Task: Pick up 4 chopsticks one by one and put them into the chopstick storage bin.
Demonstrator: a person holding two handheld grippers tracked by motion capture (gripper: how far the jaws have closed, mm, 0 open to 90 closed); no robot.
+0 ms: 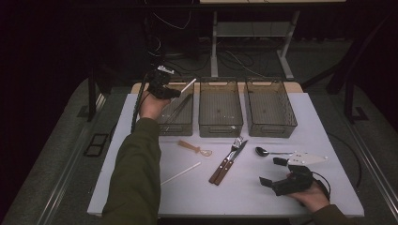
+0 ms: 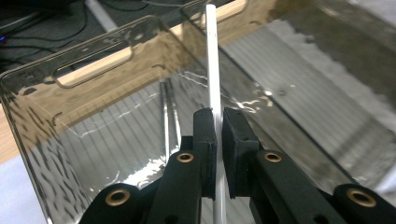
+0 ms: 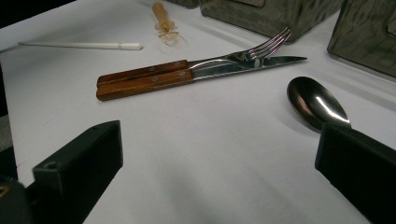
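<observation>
Left gripper view, white straw (image 2: 212, 60) clamped in left gripper (image 2: 218, 140)

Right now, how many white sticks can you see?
2. One white stick is pinched in the left gripper above the left bin. The other white stick lies on the table, left of the fork. More may hide inside the bins.

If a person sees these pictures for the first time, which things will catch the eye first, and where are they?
First, the left gripper, shut on a white stick above the leftmost clear bin at the back of the table. Next, the fork and knife with wooden handles lying side by side mid-table, and the shiny spoon just ahead of the open right gripper.
</observation>
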